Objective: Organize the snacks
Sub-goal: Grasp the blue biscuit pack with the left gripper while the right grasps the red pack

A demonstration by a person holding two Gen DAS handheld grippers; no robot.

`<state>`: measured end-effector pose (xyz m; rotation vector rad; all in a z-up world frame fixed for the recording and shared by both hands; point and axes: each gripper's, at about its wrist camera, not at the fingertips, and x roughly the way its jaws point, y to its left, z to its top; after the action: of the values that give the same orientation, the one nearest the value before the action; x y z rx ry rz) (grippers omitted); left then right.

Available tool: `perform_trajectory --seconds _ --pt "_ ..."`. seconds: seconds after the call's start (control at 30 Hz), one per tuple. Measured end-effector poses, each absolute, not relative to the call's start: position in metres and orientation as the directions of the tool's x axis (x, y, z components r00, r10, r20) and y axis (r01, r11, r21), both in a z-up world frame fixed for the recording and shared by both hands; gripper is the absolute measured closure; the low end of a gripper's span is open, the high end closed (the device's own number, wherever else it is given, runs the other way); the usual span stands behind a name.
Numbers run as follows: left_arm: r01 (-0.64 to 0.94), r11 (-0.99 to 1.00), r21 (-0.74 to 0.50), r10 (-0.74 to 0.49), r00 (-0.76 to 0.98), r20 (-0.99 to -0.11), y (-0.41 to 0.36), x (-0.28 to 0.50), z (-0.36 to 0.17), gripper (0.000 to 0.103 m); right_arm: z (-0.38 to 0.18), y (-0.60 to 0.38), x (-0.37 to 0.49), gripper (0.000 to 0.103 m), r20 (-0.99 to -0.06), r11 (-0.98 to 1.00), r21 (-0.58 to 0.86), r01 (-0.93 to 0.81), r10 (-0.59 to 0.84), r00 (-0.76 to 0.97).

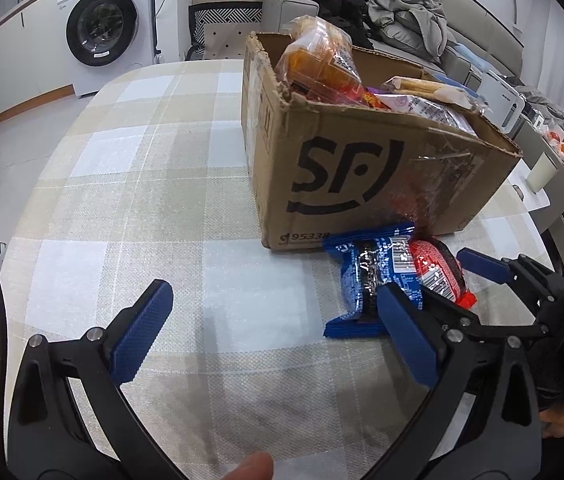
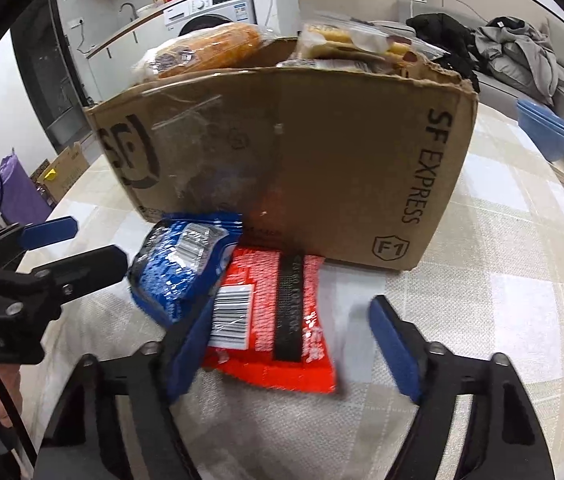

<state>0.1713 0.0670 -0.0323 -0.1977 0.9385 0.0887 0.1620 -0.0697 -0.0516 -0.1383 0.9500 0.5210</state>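
A cardboard box (image 1: 362, 168) printed with a courier logo stands on a table under a beige-and-white checked cloth (image 1: 141, 184), packed above its rim with bagged snacks (image 1: 318, 60). Two loose packets lie on the cloth just in front of the box's near wall — a blue packet (image 2: 181, 264) on the left, its edge overlapping a red packet (image 2: 277, 316) on the right.

The right gripper (image 2: 290, 352) points down at the red packet, which lies between its blue pads. The left pad touches the packet's edge beside the barcode; the right pad stands clear of it, so the jaws are not yet clamped.

The left gripper (image 1: 269, 332) hangs over bare cloth to the left of the packets with its jaws spread wide, holding nothing; its right finger overlaps the blue packet's near end in the left wrist view.
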Motion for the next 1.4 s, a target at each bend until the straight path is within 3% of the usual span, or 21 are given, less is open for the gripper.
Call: perform_trajectory --seconds 0.1,0.23,0.6,1.07,1.33,1.4 --pt "-0.157 0.979 -0.132 -0.014 0.590 -0.807 0.065 0.171 -0.032 0.001 -0.050 -0.071 0.156 0.049 -0.799 0.853 0.132 -0.505 0.393 0.455" --pt "-0.150 0.980 -0.132 -0.018 0.592 -0.806 0.061 0.171 -0.031 0.001 -0.044 -0.081 0.154 0.054 -0.792 0.845 0.149 -0.513 0.413 0.450" --pt "-0.091 0.985 -0.147 -0.067 0.582 -0.811 0.043 0.175 -0.034 0.001 -0.042 -0.102 0.153 0.057 -0.785 0.858 0.164 -0.487 0.412 0.462" --pt "0.049 0.998 -0.038 -0.059 0.543 -0.838 -0.003 0.192 -0.048 0.002 -0.041 -0.114 0.150 0.057 -0.786 0.876 0.149 -0.459 0.387 0.483" --pt "0.094 0.995 -0.036 -0.080 0.520 -0.851 -0.018 0.202 -0.060 0.042 -0.043 -0.129 0.147 0.057 -0.783 0.890 0.159 -0.427 0.378 0.495" --pt "0.105 0.994 -0.040 -0.090 0.523 -0.848 -0.020 0.202 -0.059 0.046 -0.042 -0.129 0.147 0.057 -0.782 0.891 0.161 -0.425 0.378 0.496"
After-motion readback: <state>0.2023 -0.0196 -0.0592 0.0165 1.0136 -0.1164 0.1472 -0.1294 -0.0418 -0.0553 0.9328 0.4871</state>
